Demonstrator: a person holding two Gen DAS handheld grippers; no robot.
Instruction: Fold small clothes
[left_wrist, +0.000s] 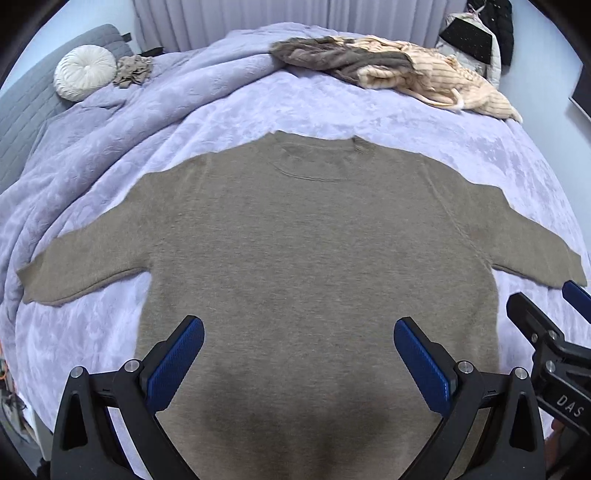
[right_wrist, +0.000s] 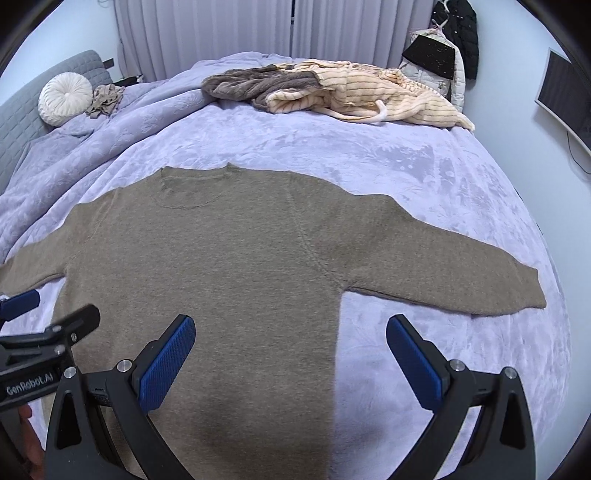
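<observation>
A lavender blanket (right_wrist: 424, 177) covers the bed, rumpled along its left side. At the far edge lies a heap of clothes: a grey-brown fleece (right_wrist: 255, 88) touching a cream striped garment (right_wrist: 388, 98). A round white cushion (right_wrist: 65, 98) rests against the grey quilted headboard (right_wrist: 22, 110), with a small crumpled beige cloth (right_wrist: 105, 99) just beside it. Pale curtains (right_wrist: 221, 33) hang behind the bed. Dark coats (right_wrist: 458, 33) hang in the right corner, near a wall-mounted screen (right_wrist: 565, 99).

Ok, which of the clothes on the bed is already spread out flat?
The brown sweater, sleeves out, below both tongs; the striped and grey clothes lie heaped behind.
</observation>
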